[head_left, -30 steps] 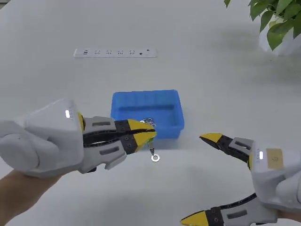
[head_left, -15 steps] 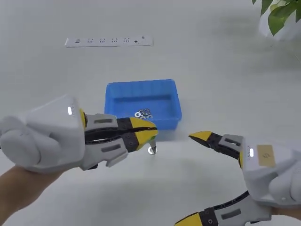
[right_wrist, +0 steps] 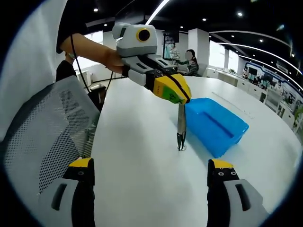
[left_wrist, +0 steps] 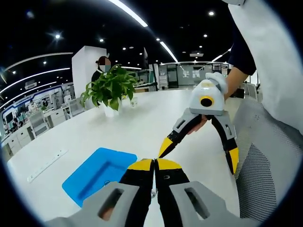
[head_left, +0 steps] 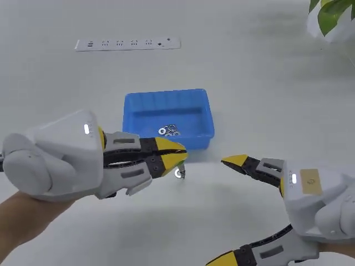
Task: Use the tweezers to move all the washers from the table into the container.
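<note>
While the left gripper (head_left: 178,157) is clamping the tweezers (right_wrist: 181,123) between jaws pressed together, the tweezers are pointing down from the jaw tips and pinching one washer (head_left: 178,174) at their lower end. This washer is sitting directly below the left gripper's tips, just short of the near wall of the blue container (head_left: 150,119), which is lying immediately ahead of that gripper. Whether the washer is clear of the table (head_left: 266,83) cannot be told. The right gripper (right_wrist: 150,163) is holding its jaws wide apart on nothing and is pointing toward the left gripper from the side.

Judged step: transfer of a picked washer, with other washers (head_left: 168,131) already lying in the container. The next move is calling for a short lift and a forward carry over the near wall under steady clamping force. The tweezers should then be eased open above the container floor.

The table is presenting a plain, pale, matt surface. A white power strip (head_left: 127,44) is lying beyond the container, far ahead of both grippers, and a potted plant (left_wrist: 111,87) is standing ahead of the right gripper. The room is appearing as an open office with ceiling strip lights and desks. A mesh chair (right_wrist: 47,123) is standing beyond the left gripper.
</note>
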Available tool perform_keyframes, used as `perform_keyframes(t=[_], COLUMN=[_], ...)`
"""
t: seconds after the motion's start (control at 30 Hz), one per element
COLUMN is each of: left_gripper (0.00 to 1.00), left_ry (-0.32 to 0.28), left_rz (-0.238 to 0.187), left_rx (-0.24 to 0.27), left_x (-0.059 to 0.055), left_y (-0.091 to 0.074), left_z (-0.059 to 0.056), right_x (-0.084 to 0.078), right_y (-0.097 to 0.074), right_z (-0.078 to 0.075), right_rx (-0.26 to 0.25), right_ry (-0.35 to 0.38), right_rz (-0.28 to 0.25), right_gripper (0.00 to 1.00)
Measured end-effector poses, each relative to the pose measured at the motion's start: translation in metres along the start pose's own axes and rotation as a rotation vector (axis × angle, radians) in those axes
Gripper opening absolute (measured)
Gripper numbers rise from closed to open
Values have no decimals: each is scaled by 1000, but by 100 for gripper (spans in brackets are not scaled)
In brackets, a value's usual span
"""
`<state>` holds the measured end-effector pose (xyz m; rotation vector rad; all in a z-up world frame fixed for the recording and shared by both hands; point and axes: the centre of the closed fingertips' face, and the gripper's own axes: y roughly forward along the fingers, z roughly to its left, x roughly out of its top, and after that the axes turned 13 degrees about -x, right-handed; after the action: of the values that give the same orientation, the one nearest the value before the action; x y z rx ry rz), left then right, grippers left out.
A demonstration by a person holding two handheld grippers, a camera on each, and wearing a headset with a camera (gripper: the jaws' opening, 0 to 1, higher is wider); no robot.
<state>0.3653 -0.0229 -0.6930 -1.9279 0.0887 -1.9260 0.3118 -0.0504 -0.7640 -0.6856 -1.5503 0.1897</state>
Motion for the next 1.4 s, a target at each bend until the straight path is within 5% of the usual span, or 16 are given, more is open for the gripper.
perform_keyframes(t=[0.27,0.5,0.87,1.4], left_gripper=[4,4,4,4], left_ry=[-23,-41,-53,-57], left_rz=[11,21,21,18], left_rx=[-3,-18,-20,-22], left_x=[0,1,6,7], left_y=[-2,3,12,16], left_z=[3,5,4,1], right_x=[12,24,26,22], right_y=[21,42,61,60], right_z=[-14,-37,-37,-35], right_rx=[27,79,202,224], right_ry=[-40,-69,-176,-281], right_rz=[-16,-23,4,27], right_gripper=[91,67,24,11])
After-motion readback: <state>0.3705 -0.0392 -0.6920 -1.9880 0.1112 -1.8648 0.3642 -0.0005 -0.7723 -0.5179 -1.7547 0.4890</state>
